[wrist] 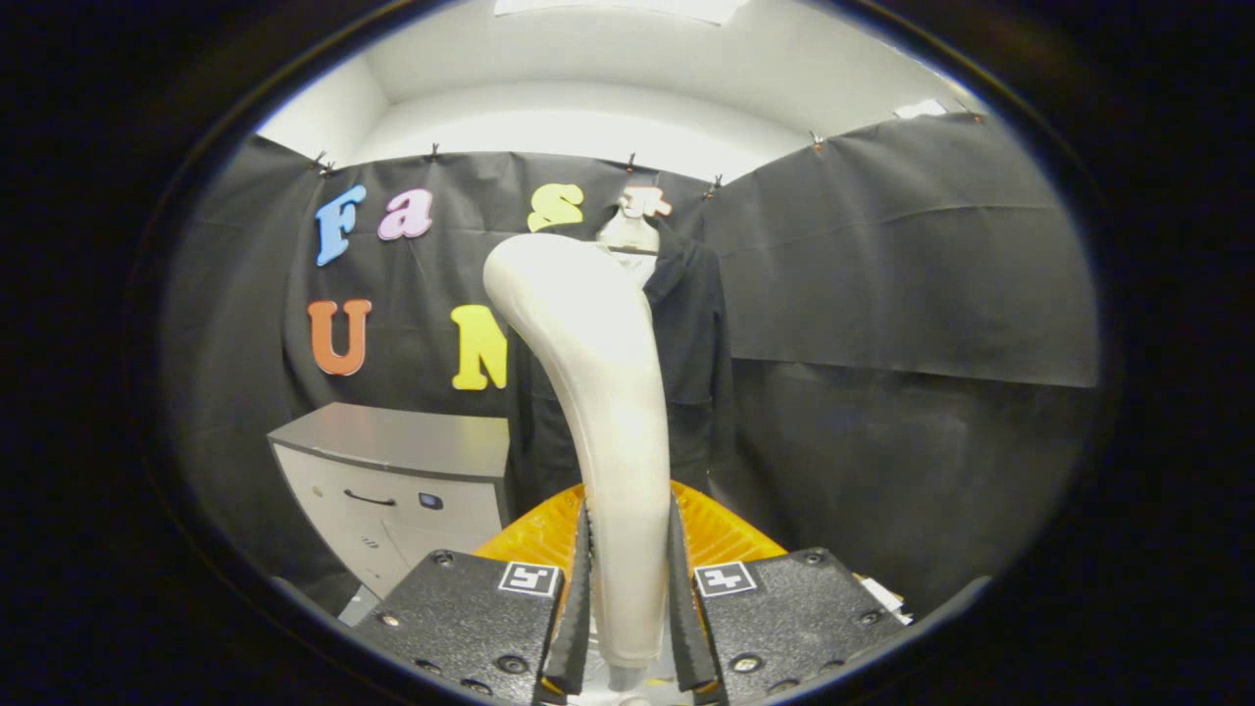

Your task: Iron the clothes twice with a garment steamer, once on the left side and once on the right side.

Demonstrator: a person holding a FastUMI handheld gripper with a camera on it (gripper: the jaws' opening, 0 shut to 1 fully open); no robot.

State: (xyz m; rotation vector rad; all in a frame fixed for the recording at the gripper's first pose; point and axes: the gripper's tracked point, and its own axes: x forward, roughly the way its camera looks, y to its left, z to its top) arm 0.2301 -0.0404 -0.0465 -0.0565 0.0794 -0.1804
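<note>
On the left side of the pic, low down, sits a grey cabinet (392,471) w/ a dark handle on its drawer front. It stands vs. the black cloth wall (882,294) behind it.

In the middle, the garment steamer (598,392) stands up tall. It is a pale, smooth, curvy thing. Its handle starts at the bottom center, btwn the fingers, and goes up, then bends over to the left near the top, so its rounded head ends up in the upper middle of the pic.

The gripper (627,598) is at the bottom center. Its 2 fingers are closed in tight on the steamer handle, one on each side, both pressing on it. Only the handle's width keeps them apart.

Just behind the handle, low down, there is an orange ribbed thing (726,529); can't tell what it is.

A bit right of the steamer head hangs the dark clothing (691,353) on a hanger, up vs. the cloth wall. It is beyond the fingers and partly hidden by the steamer. The steamer head looks near it, but can't tell if they touch.

On the right side, more black cloth wall, w/ a pale wall above it.
</note>
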